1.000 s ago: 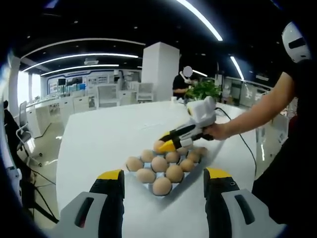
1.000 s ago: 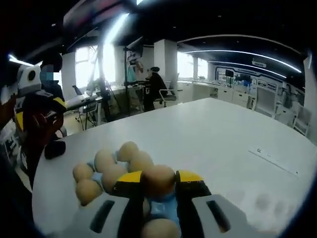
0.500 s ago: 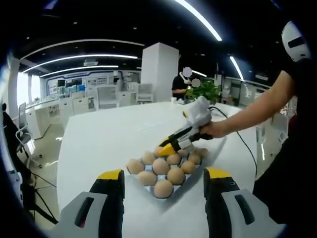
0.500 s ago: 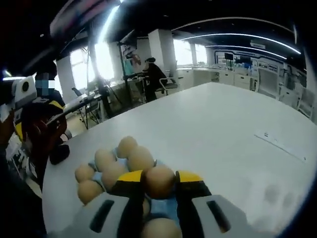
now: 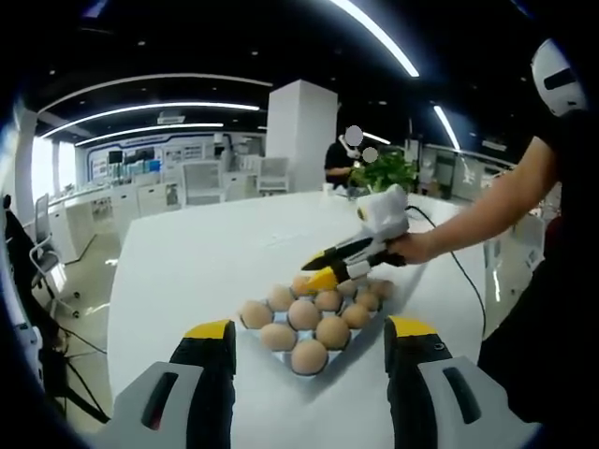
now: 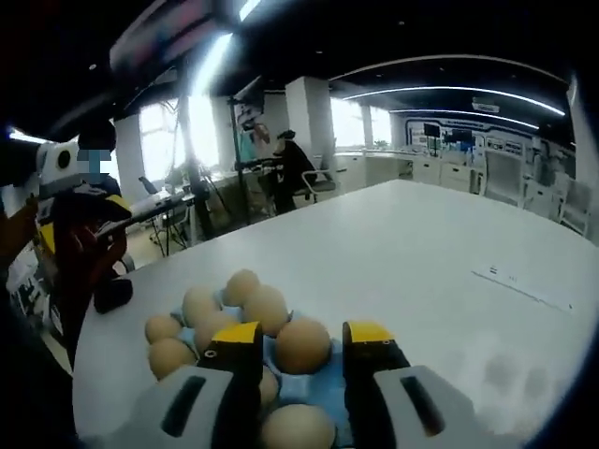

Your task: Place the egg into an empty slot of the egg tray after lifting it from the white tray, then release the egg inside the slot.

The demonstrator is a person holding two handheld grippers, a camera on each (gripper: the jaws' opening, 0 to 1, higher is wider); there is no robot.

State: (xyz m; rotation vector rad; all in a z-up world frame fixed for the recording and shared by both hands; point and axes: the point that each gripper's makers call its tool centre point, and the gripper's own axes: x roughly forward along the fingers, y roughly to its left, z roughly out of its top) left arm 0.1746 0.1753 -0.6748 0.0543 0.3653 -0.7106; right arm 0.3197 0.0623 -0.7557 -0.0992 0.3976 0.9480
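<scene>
We see our right hand-held gripper [image 6: 301,348] spread open around the egg [image 6: 302,344] seated in the egg tray [image 5: 367,323], bare counter [image 6: 421,262] ahead; left hand-held gripper [image 5: 309,335] open, empty.

The egg tray [image 5: 370,316] sits on the table [image 5: 206,253], eggs in its slots. The right gripper [image 5: 323,278] hangs over the tray's far side, one egg [image 6: 302,345] between its parted jaws.
</scene>
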